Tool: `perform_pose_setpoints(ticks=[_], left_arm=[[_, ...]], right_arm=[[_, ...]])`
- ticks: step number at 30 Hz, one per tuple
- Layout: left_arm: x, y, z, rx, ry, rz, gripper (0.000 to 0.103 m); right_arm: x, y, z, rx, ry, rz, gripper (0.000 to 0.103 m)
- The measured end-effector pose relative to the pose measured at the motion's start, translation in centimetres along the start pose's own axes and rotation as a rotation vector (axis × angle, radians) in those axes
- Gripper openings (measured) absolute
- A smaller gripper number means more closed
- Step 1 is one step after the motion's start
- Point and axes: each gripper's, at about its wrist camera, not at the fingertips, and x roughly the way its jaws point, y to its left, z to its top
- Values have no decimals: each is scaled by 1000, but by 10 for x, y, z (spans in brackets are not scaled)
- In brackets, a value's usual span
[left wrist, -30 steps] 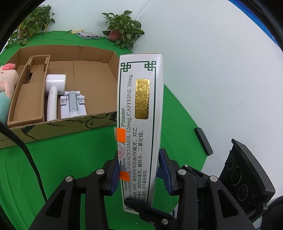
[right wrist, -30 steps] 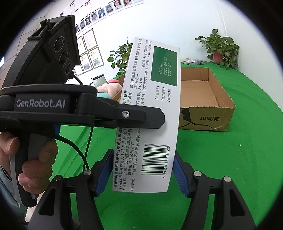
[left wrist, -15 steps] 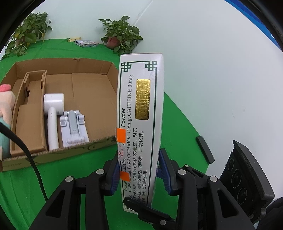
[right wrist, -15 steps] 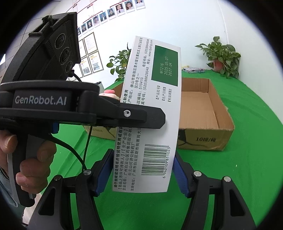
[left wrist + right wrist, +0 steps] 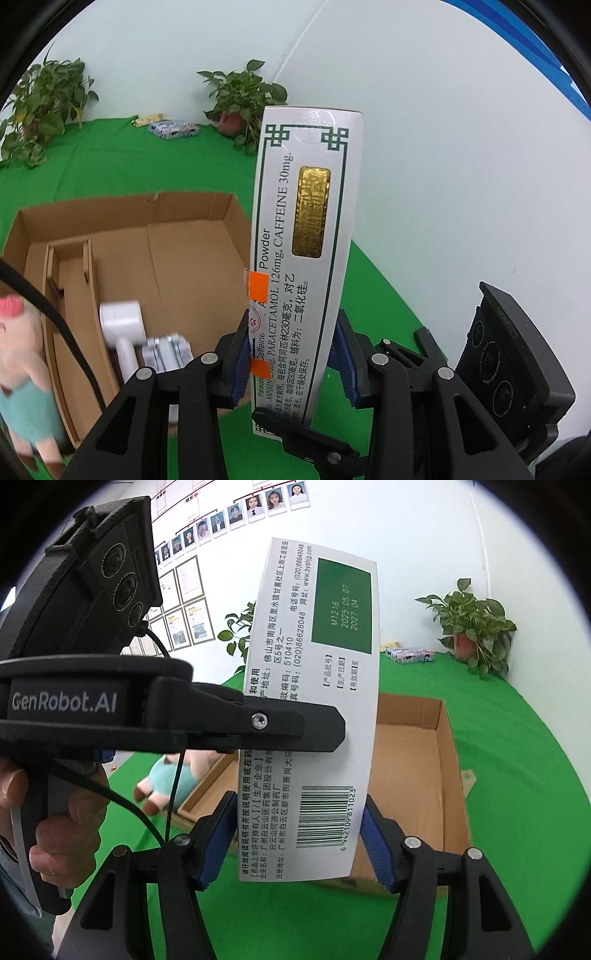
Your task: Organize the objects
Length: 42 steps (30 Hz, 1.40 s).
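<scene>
A tall white medicine box (image 5: 306, 258) with green trim and a gold label stands upright, held by both grippers at once. My left gripper (image 5: 291, 363) is shut on its narrow sides low down. My right gripper (image 5: 299, 843) is shut on its wider faces near the barcode of the medicine box (image 5: 314, 686). One black finger of the left gripper (image 5: 295, 727) lies across the printed face. Below and beyond lies an open cardboard box (image 5: 166, 258), also seen in the right wrist view as the cardboard box (image 5: 406, 775).
A white handheld device (image 5: 122, 321) and a grey folded stand (image 5: 166, 350) lie in the cardboard box beside a cardboard insert (image 5: 70, 295). A plush pig (image 5: 22, 369) sits at its left. Potted plants (image 5: 243, 99) and a small packet (image 5: 173, 129) stand at the back of the green cloth.
Both grippers have risen with the medicine box and moved toward the cardboard box, which now sits lower and closer in both views. The grip on the medicine box is unchanged.
</scene>
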Motion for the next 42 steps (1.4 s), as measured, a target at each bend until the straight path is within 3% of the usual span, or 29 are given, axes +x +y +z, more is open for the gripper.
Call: perform_pose_setpoints(ticks=[7, 15, 21, 27, 31, 35, 42], left_arm=[[39, 39, 23, -103, 76, -38, 37], [116, 103, 1, -288, 241, -65, 37], [154, 128, -11, -379, 334, -85, 39], [178, 144, -17, -449, 433, -13, 44], [159, 146, -13, -442, 402, -15, 45], [118, 137, -4, -364, 331, 61, 45], [20, 137, -15, -275, 123, 230, 45]], right_arm=[[39, -23, 21, 27, 108, 4, 64], [105, -56, -8, 142, 351, 6, 64], [136, -72, -25, 184, 469, -19, 64], [152, -82, -34, 207, 544, -104, 63], [161, -86, -42, 221, 575, -119, 61], [164, -76, -45, 157, 589, -170, 62], [157, -70, -50, 179, 589, -106, 73]])
